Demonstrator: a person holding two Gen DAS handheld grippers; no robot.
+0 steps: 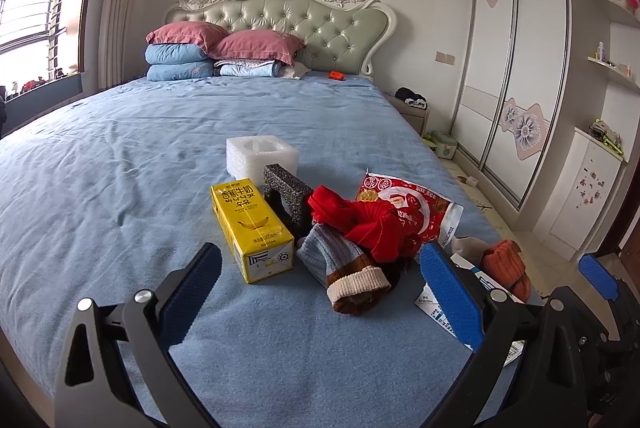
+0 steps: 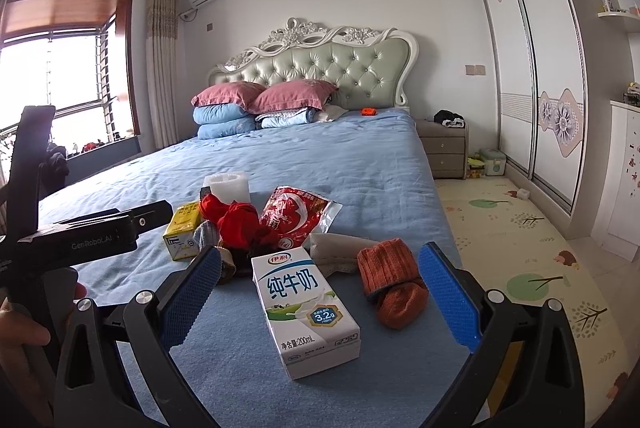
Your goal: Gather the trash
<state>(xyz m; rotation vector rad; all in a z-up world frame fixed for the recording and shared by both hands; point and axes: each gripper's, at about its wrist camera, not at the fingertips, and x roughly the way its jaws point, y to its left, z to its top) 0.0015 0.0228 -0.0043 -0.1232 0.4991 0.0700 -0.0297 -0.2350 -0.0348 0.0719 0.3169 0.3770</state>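
Nothing has been picked up yet, so the step in hand looks like the first grab.

Closest of all, the right gripper [image 2: 320, 292] is held low over the blue bed [image 2: 340, 164]. Its jaws are spread wide and nothing is held between them. A white milk carton [image 2: 306, 312] lies flat on the blanket right between the two blue pads. It is likely the first piece of trash to be taken. For a good grab, the gripper should be moved forward and down until the pads sit on the carton's two long sides. Then the jaws can be closed gently, so the soft box is not crushed.

Just to the right of the carton an orange sock [image 2: 394, 280] is seen. It is clothing, not trash, so it should be kept out of the jaws.

The left gripper [image 1: 320, 292] is also held wide, with nothing in it. Just past its left pad a yellow banana milk carton [image 1: 252, 228] is lying on the bed. Beside that, a striped sock [image 1: 340, 268] and a bunched red cloth [image 1: 360, 220] are piled together, touching.

A little farther back, a red snack bag [image 1: 412, 208], a dark foam block [image 1: 286, 192] and a white foam piece [image 1: 262, 156] are found. These look like trash too.

Far away, pink pillows [image 1: 224, 38] are stacked at the headboard.

No bin is seen in either view.
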